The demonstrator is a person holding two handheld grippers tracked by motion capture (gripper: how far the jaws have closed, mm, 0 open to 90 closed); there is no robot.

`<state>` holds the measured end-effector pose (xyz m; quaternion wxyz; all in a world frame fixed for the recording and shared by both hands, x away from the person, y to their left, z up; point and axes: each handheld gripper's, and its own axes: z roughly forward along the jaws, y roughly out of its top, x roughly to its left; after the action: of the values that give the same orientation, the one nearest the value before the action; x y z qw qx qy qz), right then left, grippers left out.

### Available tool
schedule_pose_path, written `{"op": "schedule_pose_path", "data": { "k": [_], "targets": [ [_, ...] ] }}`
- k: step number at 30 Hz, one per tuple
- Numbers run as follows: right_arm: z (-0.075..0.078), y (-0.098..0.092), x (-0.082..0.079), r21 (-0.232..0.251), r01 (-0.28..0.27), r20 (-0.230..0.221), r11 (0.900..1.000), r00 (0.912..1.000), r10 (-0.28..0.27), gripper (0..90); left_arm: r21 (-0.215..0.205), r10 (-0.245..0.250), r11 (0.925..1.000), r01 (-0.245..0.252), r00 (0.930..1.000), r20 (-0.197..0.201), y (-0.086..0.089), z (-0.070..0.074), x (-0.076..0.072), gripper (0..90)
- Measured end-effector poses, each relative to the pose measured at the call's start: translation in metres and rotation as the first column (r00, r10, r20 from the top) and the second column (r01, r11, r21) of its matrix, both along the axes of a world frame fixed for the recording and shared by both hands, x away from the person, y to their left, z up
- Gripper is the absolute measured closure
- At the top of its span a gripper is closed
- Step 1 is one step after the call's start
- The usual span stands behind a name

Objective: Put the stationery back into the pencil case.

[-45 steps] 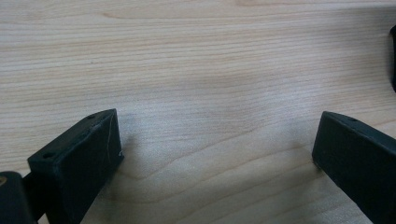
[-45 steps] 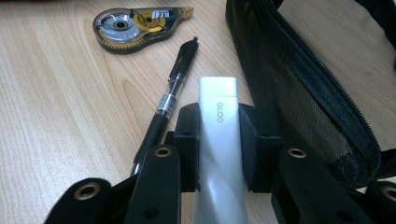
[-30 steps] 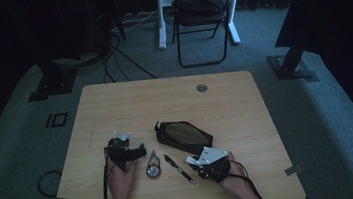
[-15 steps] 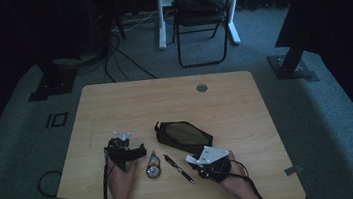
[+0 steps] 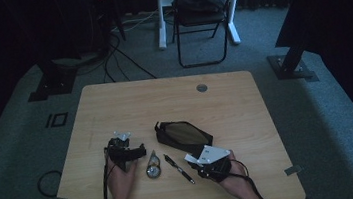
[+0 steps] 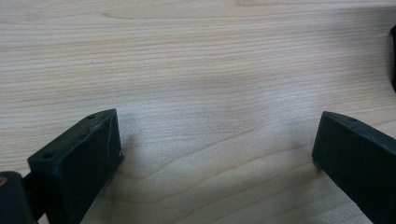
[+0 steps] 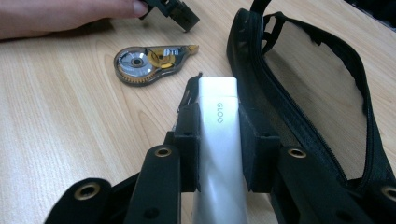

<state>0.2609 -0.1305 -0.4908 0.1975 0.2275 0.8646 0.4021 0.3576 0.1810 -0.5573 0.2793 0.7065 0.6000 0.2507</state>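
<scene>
High view: light wood-grain table (image 5: 130,105) with rounded corners and a round grommet hole (image 5: 202,87) near the far edge, on grey carpet (image 5: 317,113). Room dim; folding chair (image 5: 203,11) behind the table, a white post (image 5: 160,16) beside it, cables (image 5: 123,50) on the floor at far left, dark stand bases at both sides.

Right gripper (image 7: 219,135) sits near the front edge right of centre, jaws pinching a white glue stick (image 7: 218,121) marked GLOO, pads pressed on both its sides. Glue stick lies low over the table, tip just beside the rim of the open black pencil case (image 7: 322,93). Clear correction-tape dispenser (image 7: 149,61) lies flat on the wood to the left, a black pen (image 5: 179,168) between it and the right gripper.

Left gripper (image 6: 215,144) left of centre, jaws spread wide over bare wood, nothing between them.
</scene>
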Motion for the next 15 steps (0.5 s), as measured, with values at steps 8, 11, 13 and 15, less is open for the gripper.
{"op": "schedule_pose_path", "data": {
  "k": [8, 11, 13, 15],
  "targets": [
    [0.0045, 0.0003, -0.0016, 0.013, -0.009, 0.01, 1.0, 0.9999, 0.009, 71.2, 0.0, 0.0, 1.0, 0.0, 1.0, 0.0, 0.0, 0.0, 0.0, 1.6],
    [0.0052, 0.0008, -0.0018, 0.014, -0.01, 0.008, 1.0, 0.9999, 0.01, 71.2, 0.0, 0.0, 1.0, 0.0, 1.0, 0.0, 0.0, 0.0, 0.0, 1.6],
    [0.0052, 0.0014, -0.0019, 0.016, -0.01, 0.005, 1.0, 0.9999, 0.01, 71.2, 0.0, 0.0, 1.0, 0.0, 1.0, 0.0, 0.0, 0.0, 0.0, 1.5],
    [0.0052, 0.002, -0.002, 0.017, -0.013, 0.005, 1.0, 0.9999, 0.013, 71.2, 0.0, -0.001, 1.0, 0.001, 1.0, 0.001, -0.0002, -0.0001, -0.0002, 1.5]
  ]
}}
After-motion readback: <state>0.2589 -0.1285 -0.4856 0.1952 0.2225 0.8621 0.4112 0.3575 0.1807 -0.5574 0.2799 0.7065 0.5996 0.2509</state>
